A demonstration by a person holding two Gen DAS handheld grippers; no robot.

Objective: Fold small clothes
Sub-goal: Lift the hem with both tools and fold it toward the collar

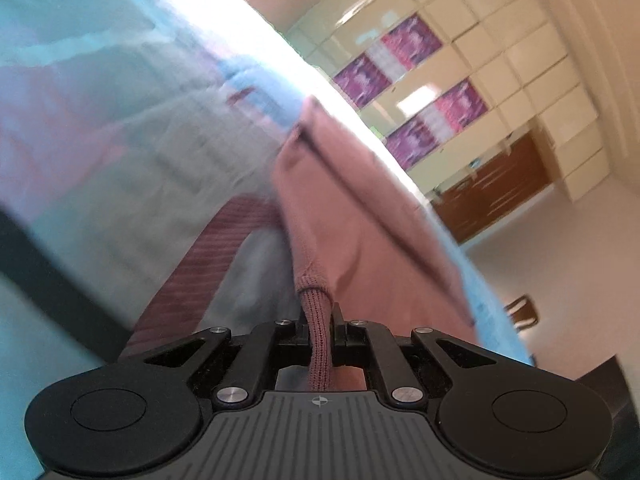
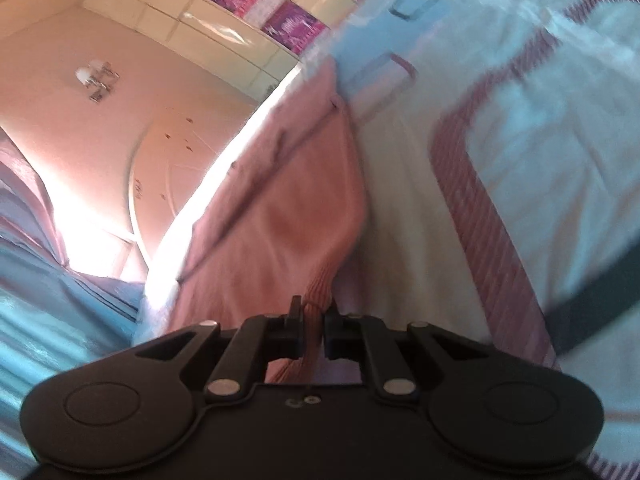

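Note:
A small dusty-pink garment [image 1: 352, 208] hangs stretched between my two grippers, lifted off the bed. My left gripper [image 1: 319, 320] is shut on its ribbed hem, which runs down between the fingers. In the right wrist view the same pink garment [image 2: 280, 216] spreads ahead, and my right gripper [image 2: 313, 320] is shut on its ribbed edge. Both views are tilted and blurred.
A pale blue and white bedsheet [image 1: 132, 128] with maroon striped bands [image 2: 480, 208] lies beneath. Cream wall cabinets with purple panels [image 1: 424, 92] and a wooden counter [image 1: 492, 184] stand beyond. The ceiling with a light fixture [image 2: 98, 78] and blue curtains [image 2: 36, 240] show at left.

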